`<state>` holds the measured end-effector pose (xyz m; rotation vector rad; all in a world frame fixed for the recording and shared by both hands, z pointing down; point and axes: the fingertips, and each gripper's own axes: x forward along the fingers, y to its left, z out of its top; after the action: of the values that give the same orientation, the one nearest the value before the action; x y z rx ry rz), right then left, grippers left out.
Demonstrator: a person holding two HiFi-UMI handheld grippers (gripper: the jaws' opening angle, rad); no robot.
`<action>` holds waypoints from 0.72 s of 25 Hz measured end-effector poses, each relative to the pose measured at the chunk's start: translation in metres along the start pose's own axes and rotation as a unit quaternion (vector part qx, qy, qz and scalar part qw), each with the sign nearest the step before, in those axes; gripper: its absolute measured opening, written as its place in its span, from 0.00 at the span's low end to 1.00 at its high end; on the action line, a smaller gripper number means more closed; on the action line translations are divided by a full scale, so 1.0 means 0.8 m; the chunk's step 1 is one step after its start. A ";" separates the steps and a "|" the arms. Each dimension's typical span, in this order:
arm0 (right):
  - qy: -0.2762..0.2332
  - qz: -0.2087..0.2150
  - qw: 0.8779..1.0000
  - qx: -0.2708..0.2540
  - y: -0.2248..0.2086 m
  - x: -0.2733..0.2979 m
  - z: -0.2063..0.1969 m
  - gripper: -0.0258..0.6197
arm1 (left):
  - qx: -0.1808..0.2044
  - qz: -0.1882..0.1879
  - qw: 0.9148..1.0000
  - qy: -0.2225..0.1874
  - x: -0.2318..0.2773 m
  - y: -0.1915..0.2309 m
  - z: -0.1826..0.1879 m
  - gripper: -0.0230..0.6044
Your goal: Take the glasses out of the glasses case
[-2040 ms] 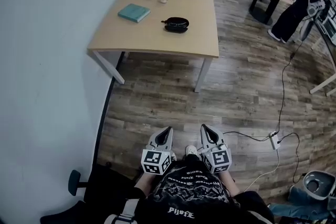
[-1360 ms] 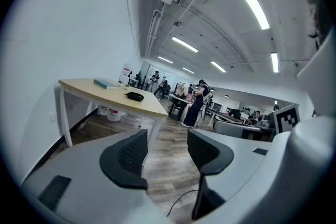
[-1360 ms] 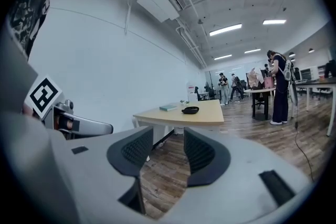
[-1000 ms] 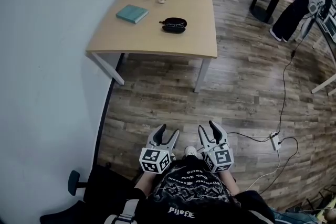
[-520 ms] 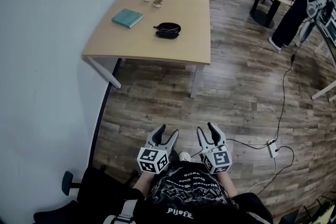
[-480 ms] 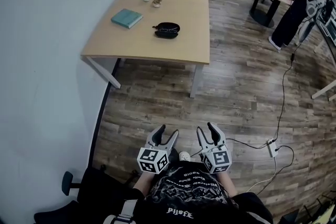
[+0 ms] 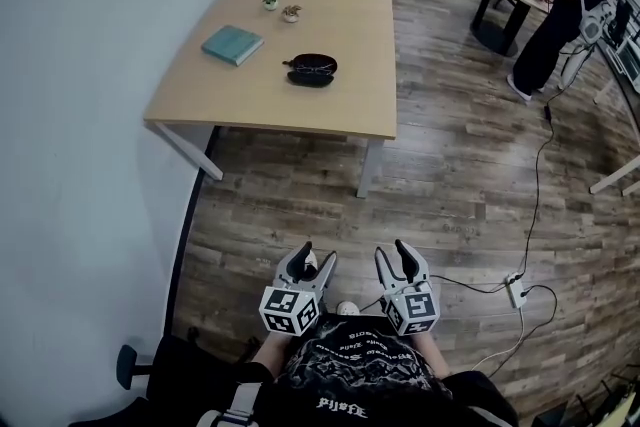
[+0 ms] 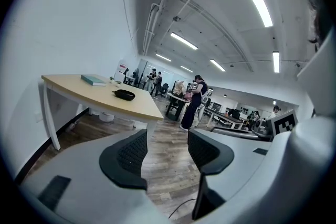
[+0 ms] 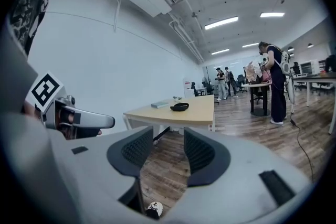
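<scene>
A black glasses case point(image 7: 311, 70) lies open on the wooden table point(image 7: 240, 95), far ahead of me; dark glasses seem to rest in it. The case point(image 8: 124, 94) shows small in the left gripper view and the case point(image 9: 180, 107) in the right gripper view too. My left gripper point(image 7: 316, 257) and right gripper point(image 7: 393, 249) are held close to my body over the floor, well short of the table. Both are open with nothing between the jaws.
A teal book point(image 7: 232, 45) and two small potted plants point(image 7: 281, 8) also sit on the table. A white wall point(image 7: 80, 115) runs along the left. A power strip and cables point(image 7: 515, 290) lie on the wood floor at right. A person point(image 7: 550, 15) stands by a far table.
The table and case have drifted left and slightly down in the head view as I move nearer. Both grippers opened from shut and stay near my waist.
</scene>
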<state>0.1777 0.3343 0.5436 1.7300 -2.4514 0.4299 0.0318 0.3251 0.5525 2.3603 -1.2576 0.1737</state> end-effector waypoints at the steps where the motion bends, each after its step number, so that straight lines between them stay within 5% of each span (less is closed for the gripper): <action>1: 0.001 0.000 1.000 0.000 0.001 0.011 0.001 0.34 | 0.001 0.001 1.000 -0.001 0.005 0.009 0.004 0.43; 18: 0.006 -0.038 0.999 -0.021 0.032 0.224 0.055 0.34 | 0.025 -0.049 0.998 0.019 0.132 0.184 0.105 0.43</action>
<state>0.0949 0.1675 0.5421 1.7904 -2.3597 0.3780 -0.0356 0.1371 0.5611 2.4442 -1.1292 0.2194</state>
